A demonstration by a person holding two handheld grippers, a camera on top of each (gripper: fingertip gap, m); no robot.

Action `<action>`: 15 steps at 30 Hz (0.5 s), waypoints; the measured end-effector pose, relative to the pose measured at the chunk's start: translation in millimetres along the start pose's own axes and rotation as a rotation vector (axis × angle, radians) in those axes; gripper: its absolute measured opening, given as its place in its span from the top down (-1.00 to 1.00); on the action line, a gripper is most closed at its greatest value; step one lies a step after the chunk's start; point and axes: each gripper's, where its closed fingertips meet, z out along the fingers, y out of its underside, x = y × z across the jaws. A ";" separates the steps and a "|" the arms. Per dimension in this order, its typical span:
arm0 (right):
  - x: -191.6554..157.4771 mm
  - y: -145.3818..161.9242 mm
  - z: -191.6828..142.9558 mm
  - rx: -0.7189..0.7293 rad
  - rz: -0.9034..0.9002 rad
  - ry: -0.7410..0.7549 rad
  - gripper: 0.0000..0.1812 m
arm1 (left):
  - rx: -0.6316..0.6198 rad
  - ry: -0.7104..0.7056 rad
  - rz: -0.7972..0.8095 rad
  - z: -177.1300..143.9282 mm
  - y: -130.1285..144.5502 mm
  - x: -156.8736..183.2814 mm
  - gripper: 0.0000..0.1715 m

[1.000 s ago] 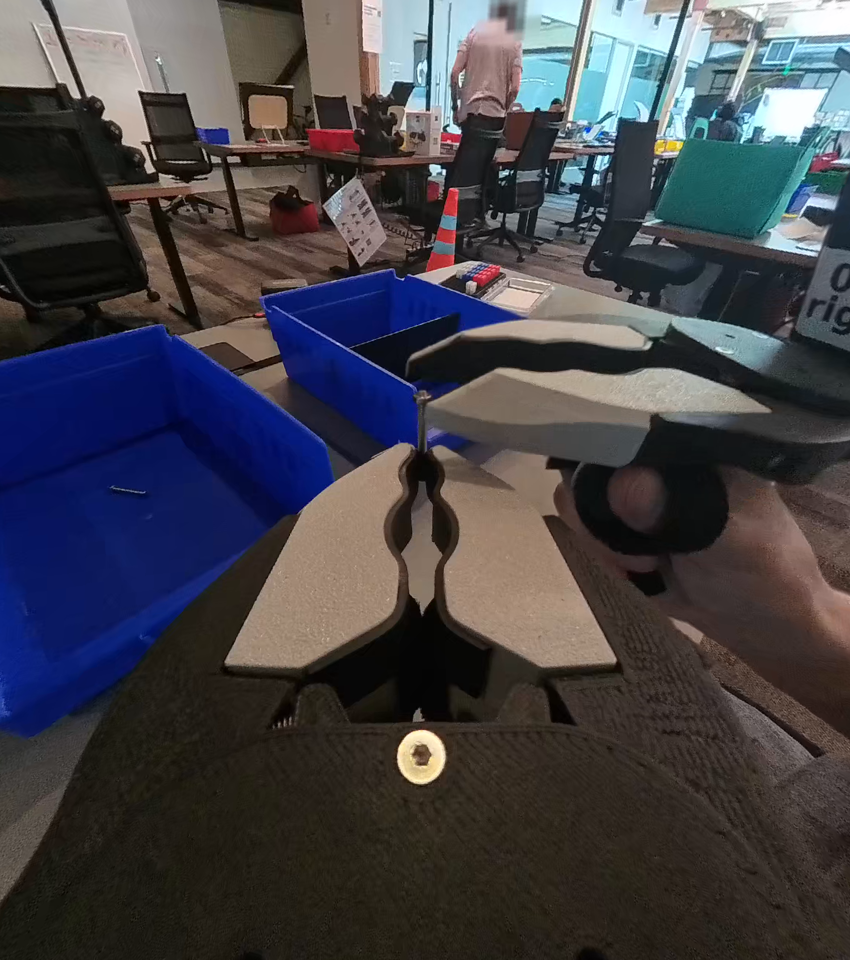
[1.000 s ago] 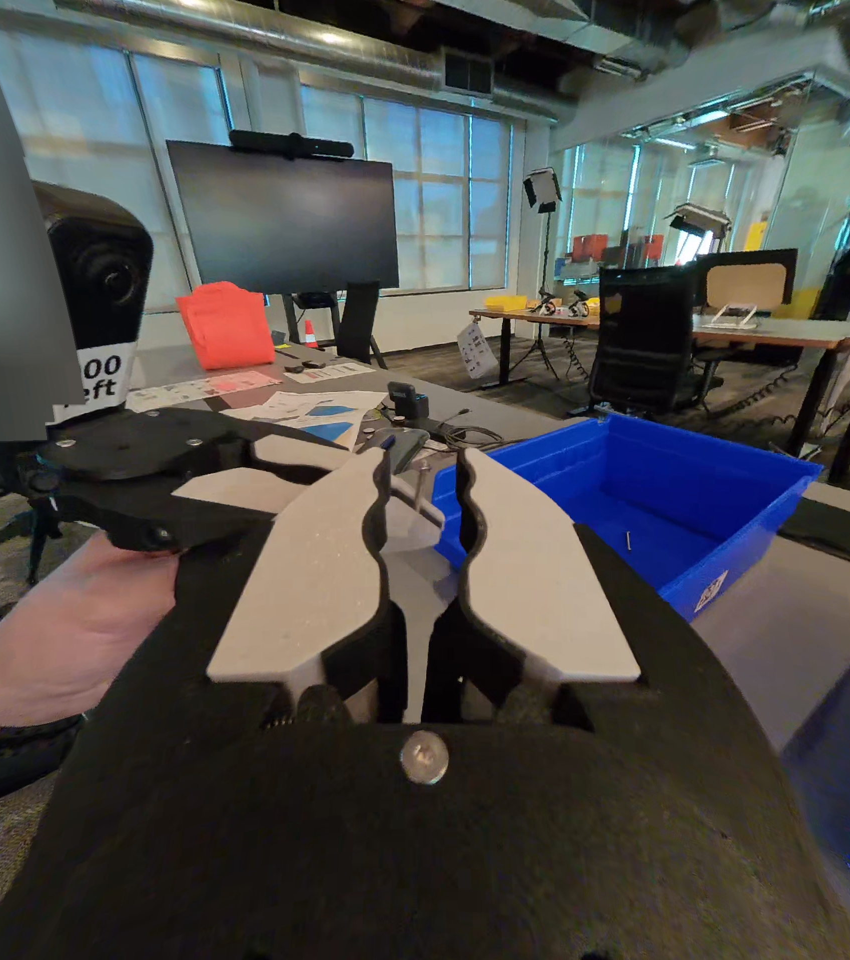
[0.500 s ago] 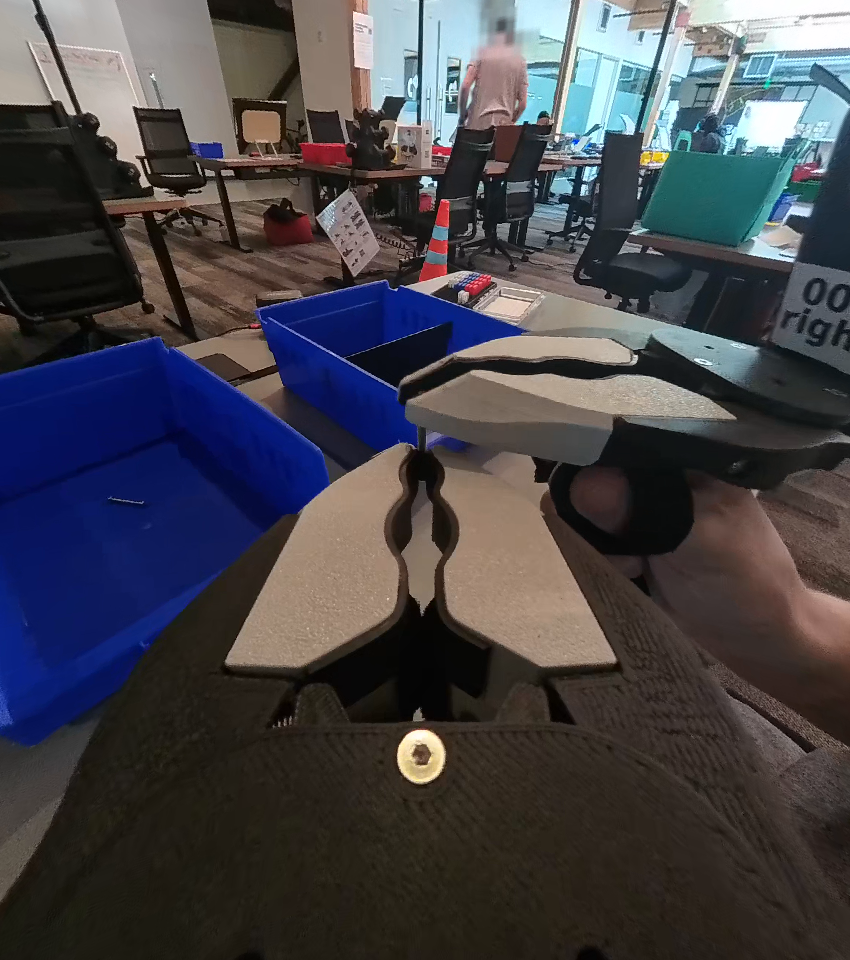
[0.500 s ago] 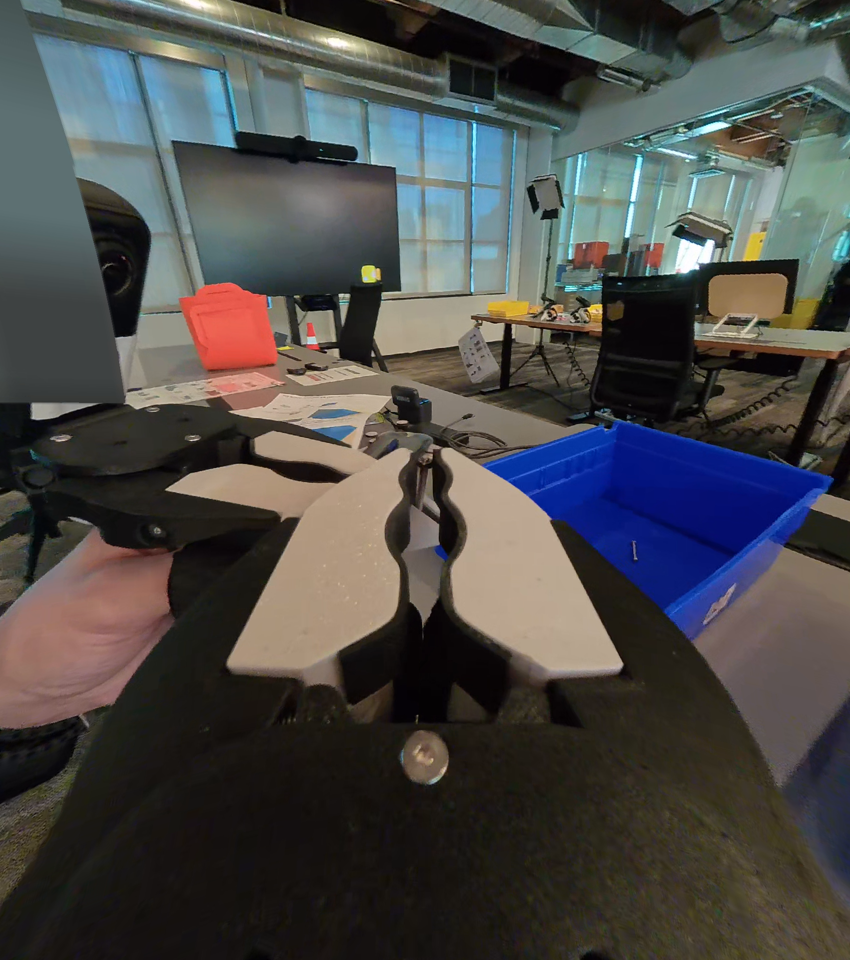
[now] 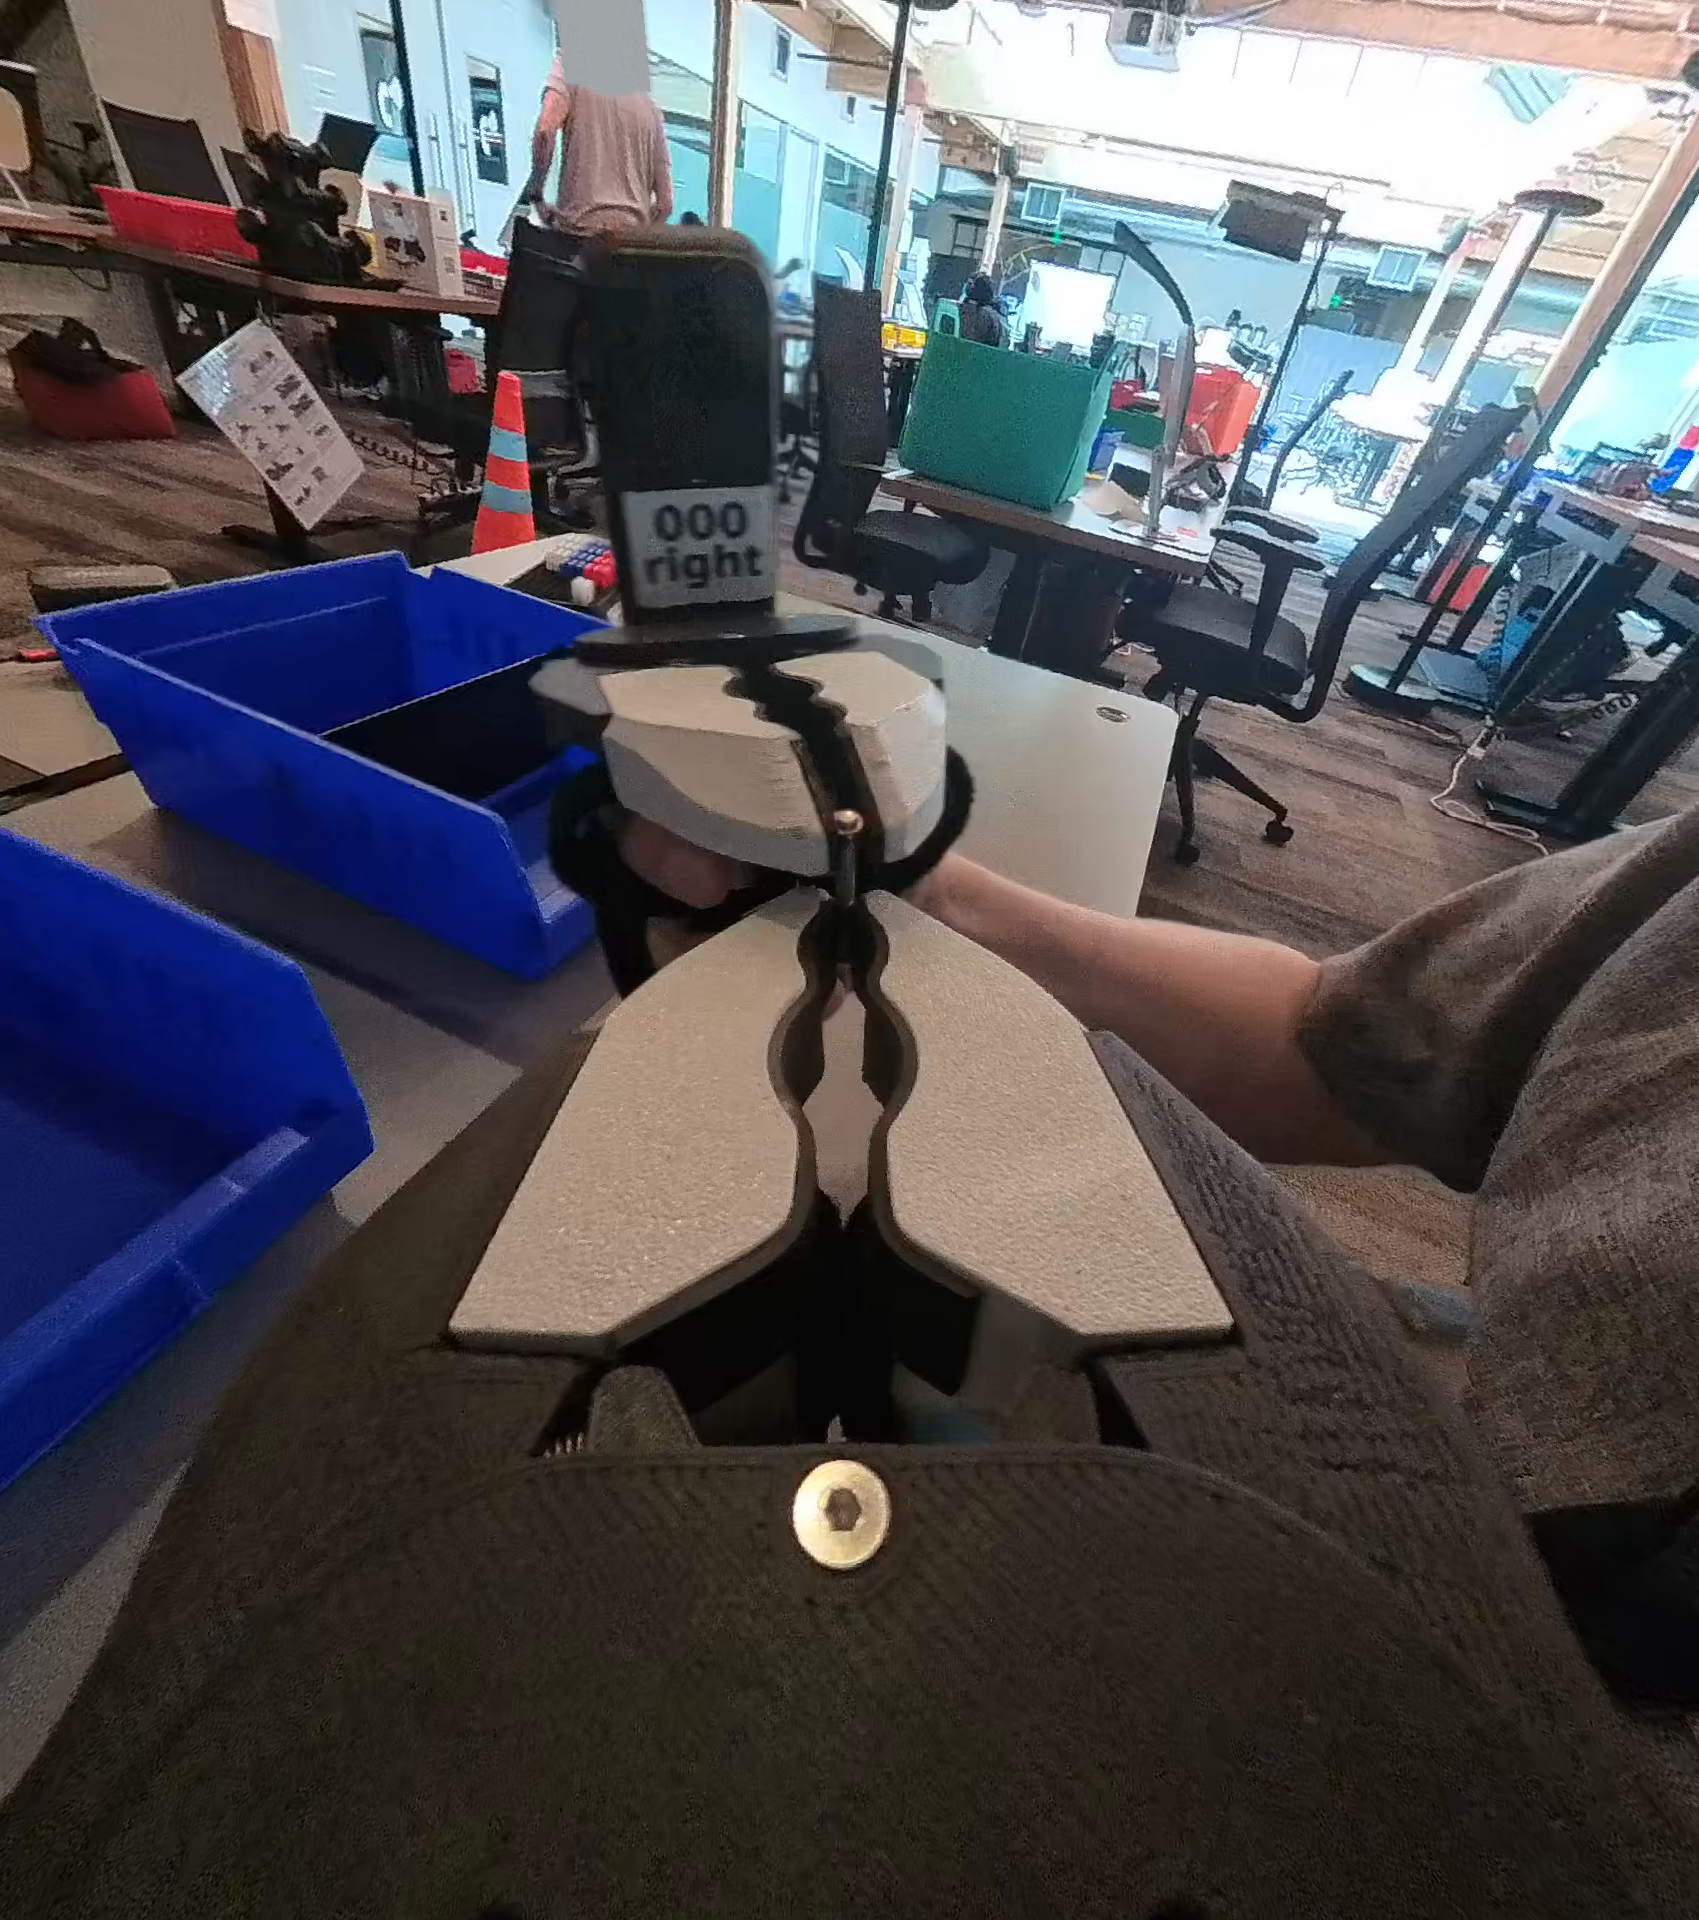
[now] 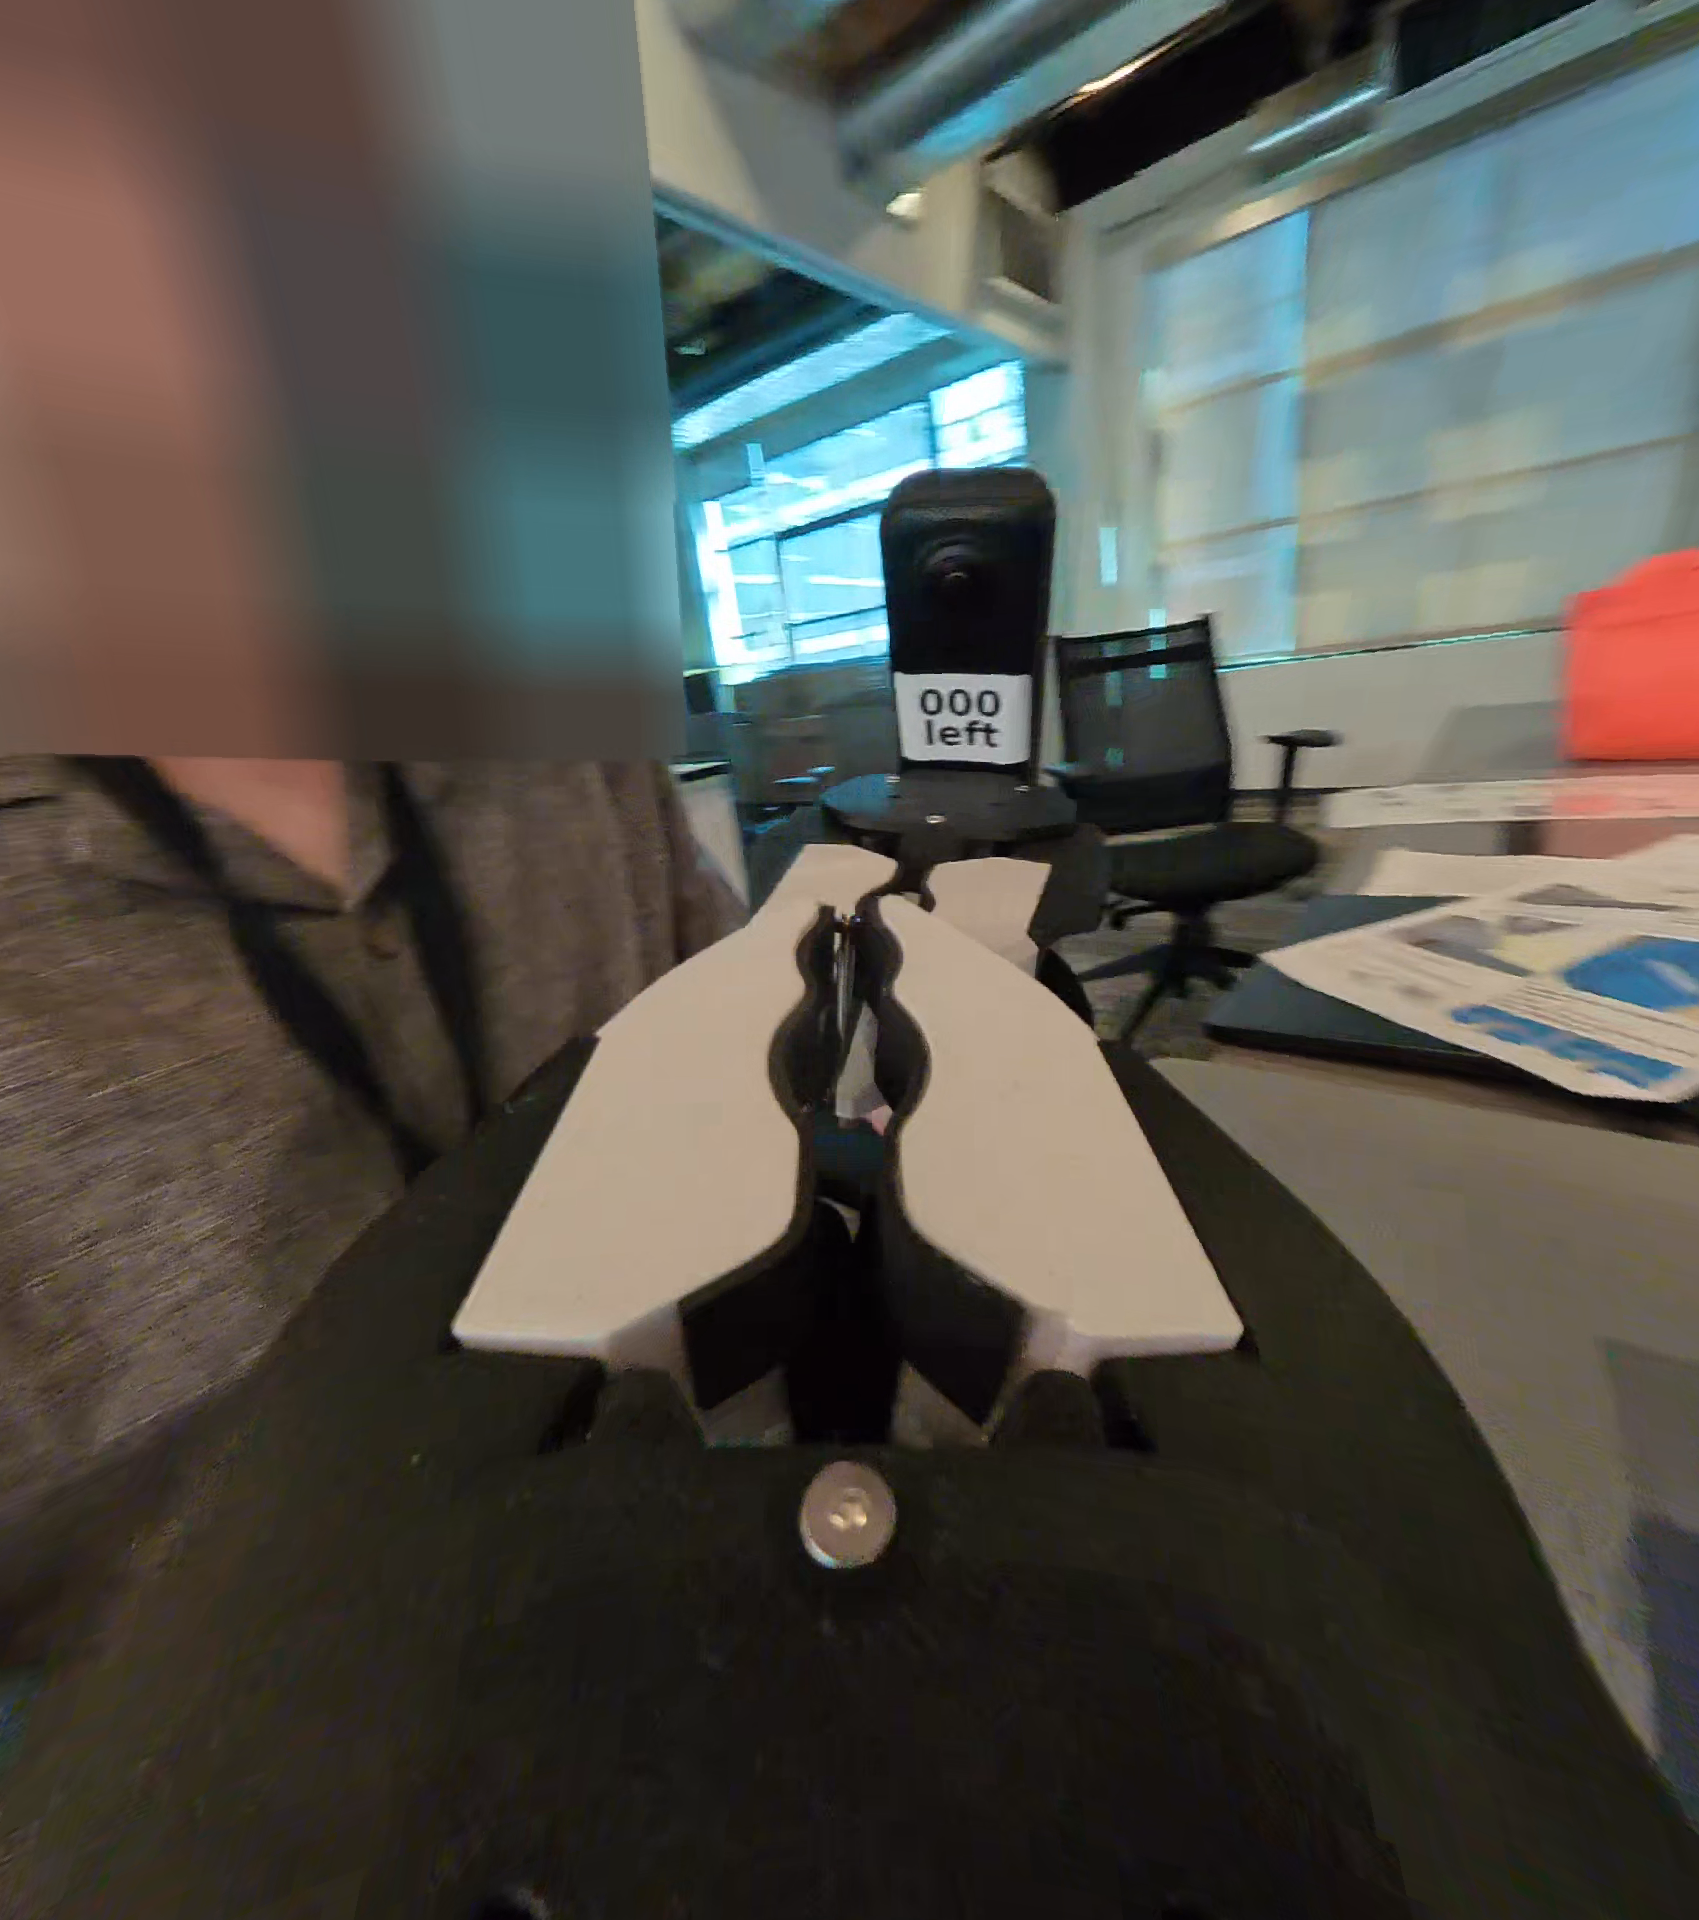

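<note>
You're pinching a small dark screw (image 5: pixel 846 864) between both sets of jaws, the two grippers meeting tip to tip. Your left gripper (image 5: pixel 843 914) is clamping the screw's lower end, jaws narrowed right down onto it. Your right gripper (image 5: pixel 829 805) is facing you, its jaws closed around the upper end, with the brass-coloured head poking out at the seam. From the right wrist view, the right gripper (image 6: pixel 853 920) is gripping that thin shank at its tips, the left gripper (image 6: pixel 912 883) sitting just beyond. Your right hand (image 5: pixel 694 868) is wrapping the handle underneath. Two blue bins are sitting on the grey worktop (image 5: pixel 429 1049) to your left: one near (image 5: pixel 107 1132), one farther back (image 5: pixel 305 727). Papers (image 6: pixel 1572 987) are lying on the worktop in the right wrist view.
</note>
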 end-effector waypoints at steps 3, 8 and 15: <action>0.5 -2.8 -0.1 0.002 0.031 -0.088 0.95 | 0.005 -0.018 0.001 -1.5 -2.2 -2.2 0.98; 5.7 -4.9 -2.5 0.029 0.019 -0.068 0.95 | 0.017 -0.045 -0.014 -2.9 -3.0 -7.4 0.98; 2.8 -4.1 -11.6 0.065 0.019 -0.056 0.95 | 0.009 -0.050 0.013 -0.4 -1.2 -6.5 0.98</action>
